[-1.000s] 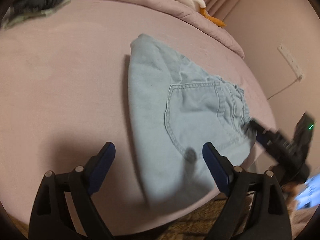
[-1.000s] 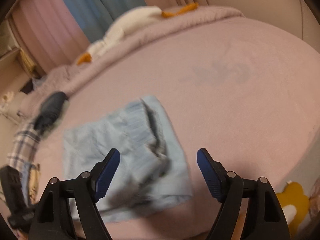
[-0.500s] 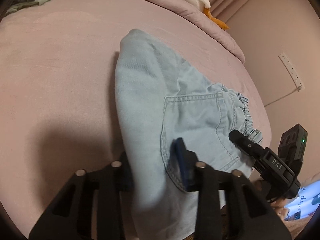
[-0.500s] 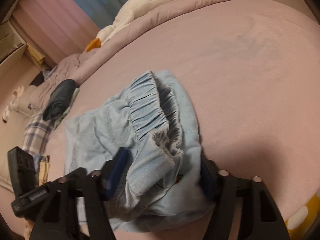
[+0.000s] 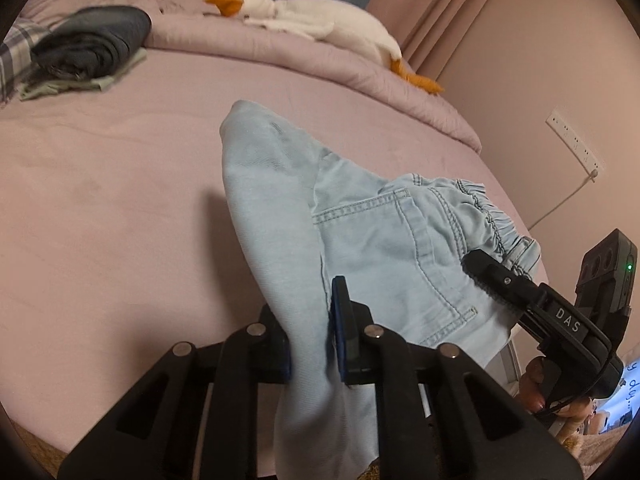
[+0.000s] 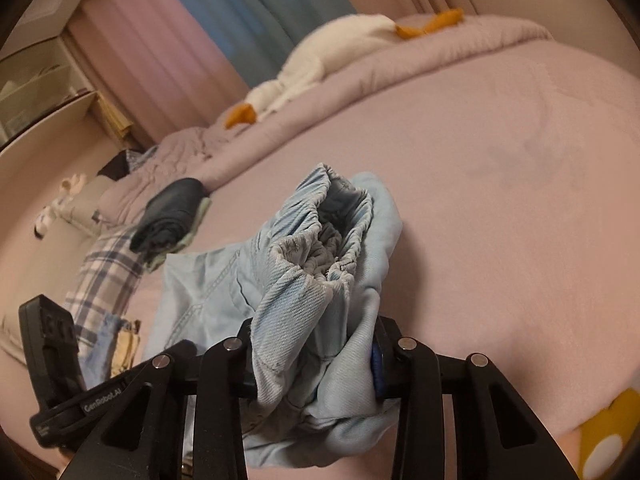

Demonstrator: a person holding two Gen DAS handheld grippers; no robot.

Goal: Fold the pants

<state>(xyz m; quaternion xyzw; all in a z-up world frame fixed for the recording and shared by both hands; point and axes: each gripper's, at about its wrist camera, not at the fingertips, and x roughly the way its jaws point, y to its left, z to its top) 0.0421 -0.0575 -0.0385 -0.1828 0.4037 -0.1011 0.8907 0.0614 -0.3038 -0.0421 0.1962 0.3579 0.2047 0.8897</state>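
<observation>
1. The left tool [image 5: 310, 334] has its two black fingers drawn close together, blue pads [image 5: 340, 316] pressed against a fold of cloth between them.
2. The right tool [image 6: 314, 354] is likewise pinched tight on a thick bunch of cloth, a blue pad [image 6: 376, 364] showing at its right finger.
3. In the left wrist view the right tool reaches in from the lower right, with the person's fingers [image 5: 536, 388] wrapped around its handle.
4. In the right wrist view the left tool's body sits at the lower left.
</observation>
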